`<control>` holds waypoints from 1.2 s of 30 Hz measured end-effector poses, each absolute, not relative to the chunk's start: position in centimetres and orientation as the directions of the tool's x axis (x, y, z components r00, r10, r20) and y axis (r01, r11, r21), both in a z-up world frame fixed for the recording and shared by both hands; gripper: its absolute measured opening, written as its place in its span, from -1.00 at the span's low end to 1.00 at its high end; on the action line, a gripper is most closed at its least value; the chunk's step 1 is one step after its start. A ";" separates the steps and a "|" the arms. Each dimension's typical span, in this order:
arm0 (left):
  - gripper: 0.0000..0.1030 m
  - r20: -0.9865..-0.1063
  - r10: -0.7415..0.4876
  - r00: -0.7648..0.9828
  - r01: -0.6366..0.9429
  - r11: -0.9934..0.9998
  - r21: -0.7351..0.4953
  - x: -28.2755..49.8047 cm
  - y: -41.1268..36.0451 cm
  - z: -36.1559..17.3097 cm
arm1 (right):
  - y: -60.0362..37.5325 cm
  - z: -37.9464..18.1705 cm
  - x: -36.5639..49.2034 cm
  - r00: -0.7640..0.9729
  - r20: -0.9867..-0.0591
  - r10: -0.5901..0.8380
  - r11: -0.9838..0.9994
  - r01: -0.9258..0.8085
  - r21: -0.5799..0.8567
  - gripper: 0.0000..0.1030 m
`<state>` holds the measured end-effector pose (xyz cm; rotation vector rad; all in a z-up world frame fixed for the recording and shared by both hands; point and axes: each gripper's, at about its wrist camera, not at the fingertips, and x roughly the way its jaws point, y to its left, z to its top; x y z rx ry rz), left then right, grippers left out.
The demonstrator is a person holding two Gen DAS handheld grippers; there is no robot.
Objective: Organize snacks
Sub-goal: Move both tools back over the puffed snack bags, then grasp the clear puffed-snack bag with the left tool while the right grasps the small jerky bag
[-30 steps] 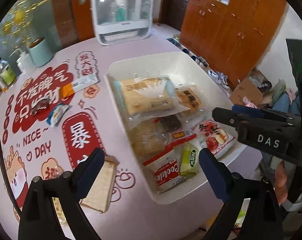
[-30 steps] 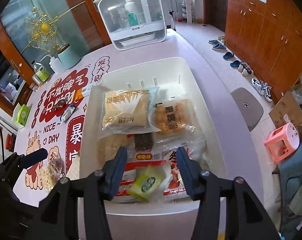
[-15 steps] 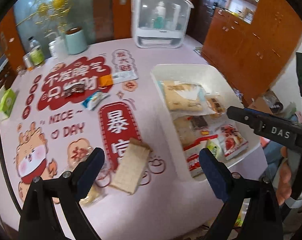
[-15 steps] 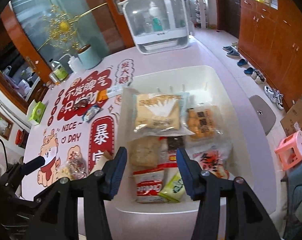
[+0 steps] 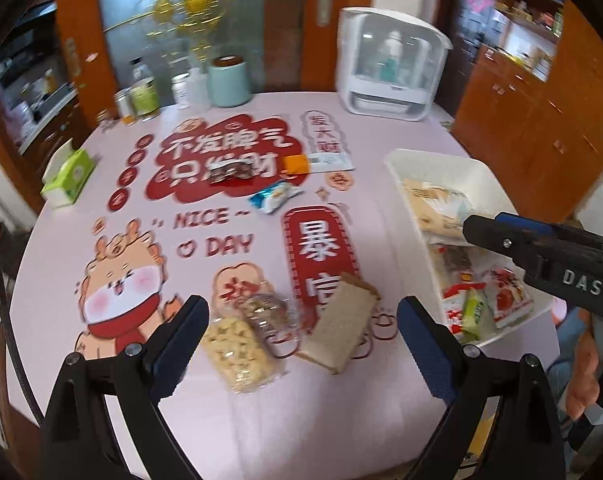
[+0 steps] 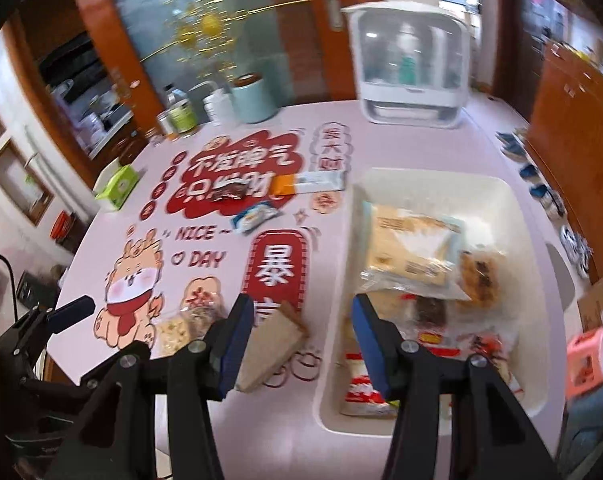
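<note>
A white bin point(image 5: 441, 164) point(image 6: 513, 208) on the right holds several packaged snacks. Loose snacks lie on the pink table: a brown wafer pack point(image 5: 337, 328) point(image 6: 271, 342), a clear bag of pale puffs point(image 5: 237, 348), a clear bag of mixed bits point(image 5: 267, 312), a blue-white packet point(image 5: 275, 198) point(image 6: 255, 216), a dark packet point(image 5: 229, 170) point(image 6: 229, 192) and an orange-white bar point(image 5: 317, 162) point(image 6: 309, 182). My left gripper point(image 5: 303, 340) is open and empty above the near snacks. My right gripper point(image 6: 299, 340) is open and empty over the bin's left rim; it also shows in the left wrist view point(image 5: 541, 256).
A white dish cabinet point(image 5: 393, 64) point(image 6: 411, 68), a mint canister point(image 5: 229, 80) point(image 6: 253, 98) and bottles point(image 5: 143, 88) stand at the table's far edge. A green tissue box point(image 5: 67, 176) point(image 6: 117, 186) sits at the left edge. Wooden cabinets are on the right.
Both grippers have pulled back and swung left, away from the bin. More of the table and the loose snacks now shows. Both stay open and empty.
</note>
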<state>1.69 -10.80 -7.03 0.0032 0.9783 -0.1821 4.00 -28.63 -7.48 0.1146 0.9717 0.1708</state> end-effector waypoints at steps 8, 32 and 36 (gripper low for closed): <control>0.84 -0.876 -0.124 0.466 -0.008 0.990 -0.144 1.6 -5.8 -11.8 | -22.1 -9.8 7.5 0.472 -0.848 0.239 0.959 -0.253 0.130 0.00; 0.57 -0.968 -0.085 0.236 -0.272 0.950 -0.150 5.4 -2.0 -25.2 | -14.8 -24.3 12.7 0.065 -0.958 0.278 0.917 -0.314 0.245 0.00; 0.15 -0.960 -0.126 0.252 -0.261 0.946 -0.192 5.5 -1.1 -24.8 | -13.9 -25.4 12.8 0.033 -0.960 0.277 0.913 -0.322 0.252 0.01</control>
